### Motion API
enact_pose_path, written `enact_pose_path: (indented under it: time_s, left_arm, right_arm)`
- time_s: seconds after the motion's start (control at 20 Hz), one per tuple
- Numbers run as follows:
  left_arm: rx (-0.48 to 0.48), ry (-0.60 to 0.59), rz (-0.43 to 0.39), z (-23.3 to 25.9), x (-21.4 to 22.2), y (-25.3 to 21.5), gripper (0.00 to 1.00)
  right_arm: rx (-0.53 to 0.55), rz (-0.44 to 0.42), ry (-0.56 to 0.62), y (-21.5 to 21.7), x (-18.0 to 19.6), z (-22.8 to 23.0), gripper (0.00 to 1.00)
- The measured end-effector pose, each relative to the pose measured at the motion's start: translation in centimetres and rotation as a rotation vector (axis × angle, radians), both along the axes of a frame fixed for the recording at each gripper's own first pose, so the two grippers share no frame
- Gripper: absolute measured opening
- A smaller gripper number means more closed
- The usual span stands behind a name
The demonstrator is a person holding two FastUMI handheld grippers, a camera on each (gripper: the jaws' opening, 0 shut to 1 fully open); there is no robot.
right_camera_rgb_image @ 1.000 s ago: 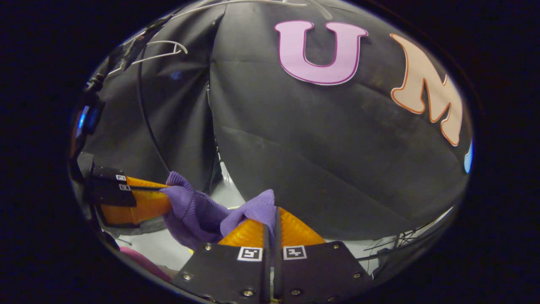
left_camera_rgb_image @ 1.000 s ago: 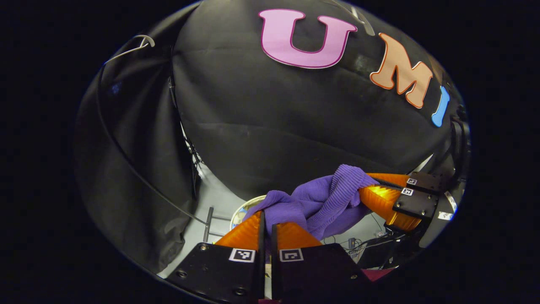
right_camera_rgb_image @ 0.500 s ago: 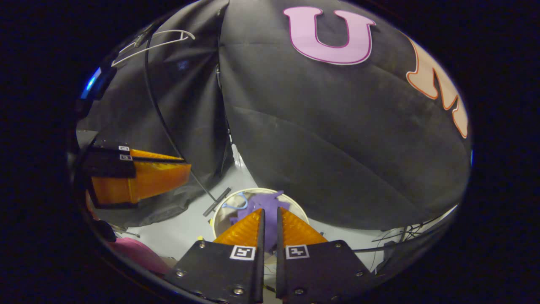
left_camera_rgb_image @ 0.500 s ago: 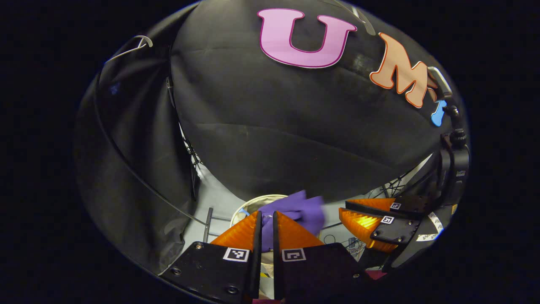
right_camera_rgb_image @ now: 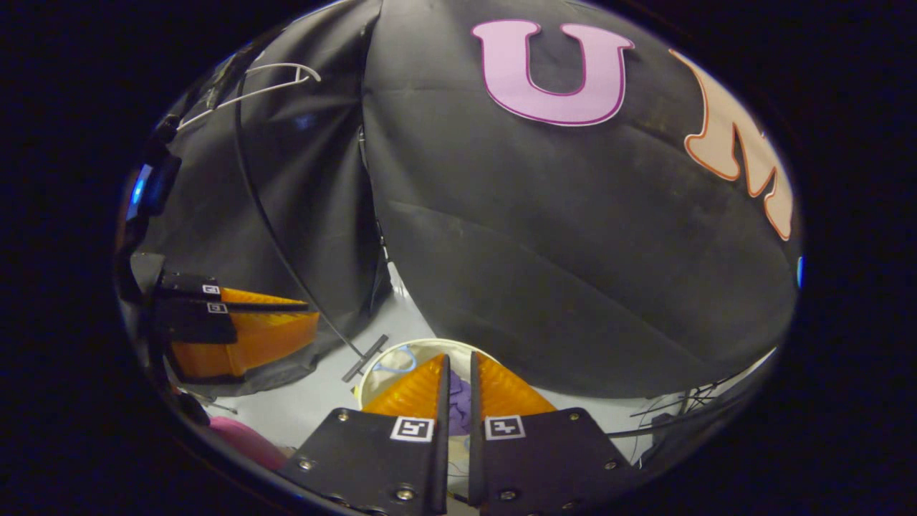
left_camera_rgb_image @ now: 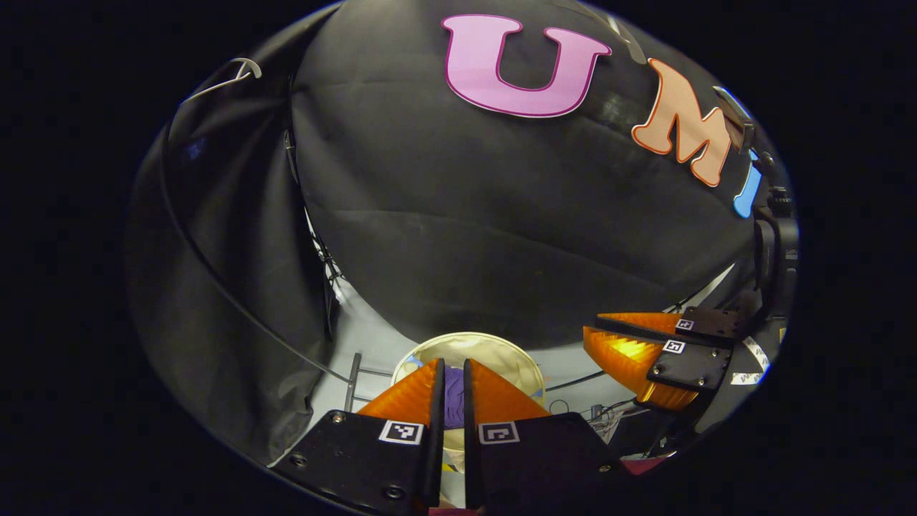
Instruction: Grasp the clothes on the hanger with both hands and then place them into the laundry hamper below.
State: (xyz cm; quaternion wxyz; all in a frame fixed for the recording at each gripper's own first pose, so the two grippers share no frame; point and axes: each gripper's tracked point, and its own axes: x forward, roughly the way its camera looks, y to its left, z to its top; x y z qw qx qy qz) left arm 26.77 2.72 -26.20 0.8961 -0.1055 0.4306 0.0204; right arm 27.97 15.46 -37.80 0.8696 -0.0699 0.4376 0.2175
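Observation:
The purple garment (left_camera_rgb_image: 453, 403) lies down in the round cream laundry hamper (left_camera_rgb_image: 474, 335) on the floor, glimpsed through the slit between my fingers. My left gripper (left_camera_rgb_image: 453, 362) hovers above the hamper, its fingers parted by a narrow gap with nothing between them. The right gripper (left_camera_rgb_image: 589, 334) hangs to its right at about the same height. In the right gripper view the garment (right_camera_rgb_image: 460, 398) sits inside the hamper (right_camera_rgb_image: 423, 342), below my right gripper (right_camera_rgb_image: 458, 356), which is narrowly open and holds nothing. The left gripper (right_camera_rgb_image: 315, 319) is at the left. A bare white hanger (right_camera_rgb_image: 265, 77) hangs high up.
The white hanger (left_camera_rgb_image: 229, 75) and a black cable (left_camera_rgb_image: 215, 272) run down the left curtain. A metal stand foot (left_camera_rgb_image: 352, 380) rests on the grey floor beside the hamper. Something pink (right_camera_rgb_image: 243, 438) lies at the lower left. Loose cables (right_camera_rgb_image: 688, 405) trail at the right.
Both grippers held the purple garment between them a second ago. They let go, it dropped into the hamper, and both grippers now hang apart with nothing in them.

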Motion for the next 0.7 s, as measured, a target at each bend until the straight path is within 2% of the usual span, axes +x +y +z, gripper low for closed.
enact_pose_path:
  time_s: [0.15,0.2,0.35,0.4,0.5,0.55,0.6,0.7]
  left_arm:
    - [0.013,-0.01,-0.006,0.7,-0.1,-0.6,0.14]
    - [0.009,-0.013,-0.012,1.1,-0.1,-1.0,0.05]
    - [0.0,-0.032,-0.016,2.7,1.3,-2.9,0.37]
    - [-0.003,-0.036,-0.015,3.1,1.5,-3.0,0.49]
    - [-0.016,-0.049,-0.024,3.1,0.9,-2.8,0.72]
    - [-0.02,-0.057,-0.027,3.1,0.8,-3.1,0.84]
    - [-0.013,-0.063,-0.027,3.6,0.3,-2.9,0.96]
    - [0.0,-0.08,-0.034,4.3,-0.2,-2.6,0.97]
  right_arm:
    - [0.011,-0.021,-0.012,0.0,0.2,0.5,0.12]
    - [0.01,-0.028,-0.018,-0.1,0.4,0.6,0.15]
    - [0.013,-0.043,-0.034,-0.2,0.6,1.1,0.27]
    - [0.011,-0.051,-0.04,-0.4,0.6,1.3,0.4]
    - [0.014,-0.065,-0.044,-0.4,0.4,1.6,0.46]
    - [0.012,-0.07,-0.049,-0.4,0.2,1.8,0.44]
    - [0.014,-0.07,-0.054,-0.3,-0.1,2.2,0.55]
    - [0.009,-0.077,-0.07,-0.4,-0.7,2.9,0.7]
